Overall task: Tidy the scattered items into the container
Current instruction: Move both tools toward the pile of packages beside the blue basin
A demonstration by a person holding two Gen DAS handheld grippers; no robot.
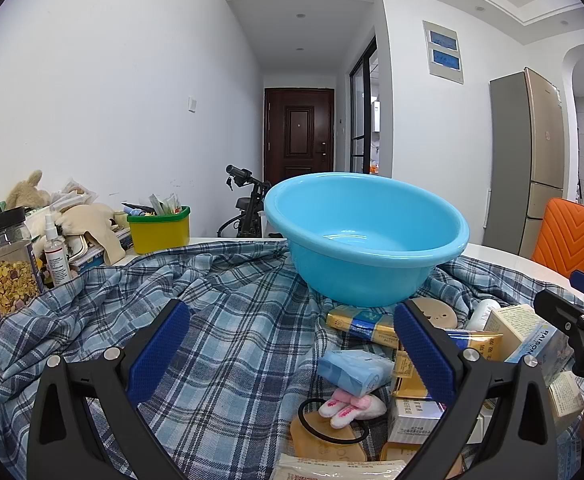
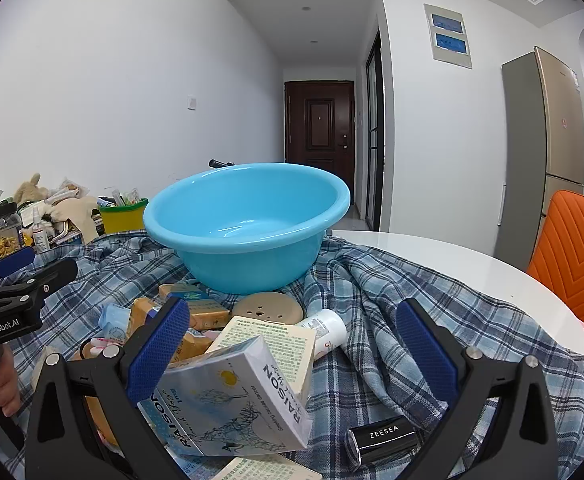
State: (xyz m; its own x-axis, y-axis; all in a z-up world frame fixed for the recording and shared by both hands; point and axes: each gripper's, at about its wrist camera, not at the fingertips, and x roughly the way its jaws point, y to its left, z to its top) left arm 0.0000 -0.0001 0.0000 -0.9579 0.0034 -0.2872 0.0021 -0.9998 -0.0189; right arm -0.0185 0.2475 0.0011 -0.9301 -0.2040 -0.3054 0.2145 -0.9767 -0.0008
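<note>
Meanwhile both the left gripper (image 1: 292, 344) and right gripper (image 2: 292, 340) gape wide and empty over piled boxes, where a careless grab could topple the RAISON box (image 2: 232, 396) off the heap.

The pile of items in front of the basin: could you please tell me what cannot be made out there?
- Gold boxes: left wrist view, partly behind the left claw's finger.
- Flat packet: same view, cut off by the bottom edge.
- RAISON box: right wrist view, small print too small to read.
- Items under that box: hidden.
</note>
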